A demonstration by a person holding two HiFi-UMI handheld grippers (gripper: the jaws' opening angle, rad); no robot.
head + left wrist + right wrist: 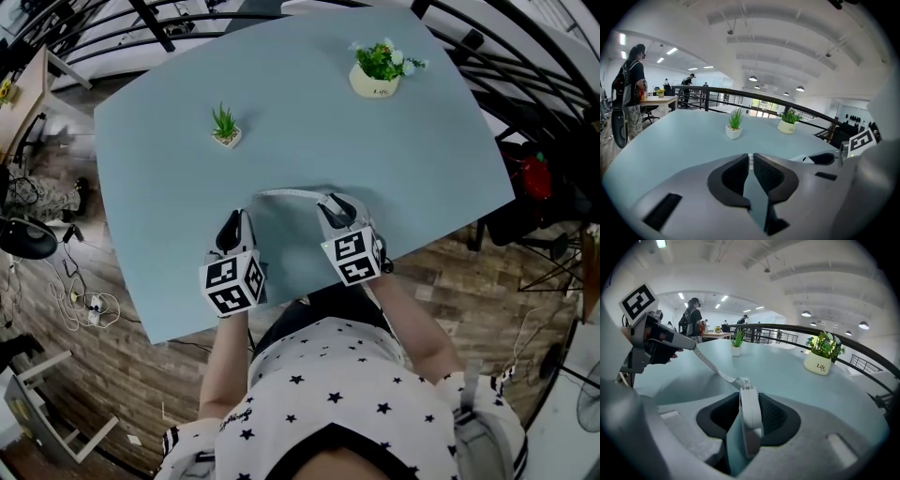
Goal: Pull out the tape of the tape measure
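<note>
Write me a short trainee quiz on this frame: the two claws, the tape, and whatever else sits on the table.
1. True or false: the tape runs from the left claw across to the right claw.
2. What stands between the right claw's pads? A) a pen B) the white tape measure, edge-on C) nothing
3. Fill in: the table carries ___ small potted plants.

Key: 1 true; 2 B; 3 two.
</note>
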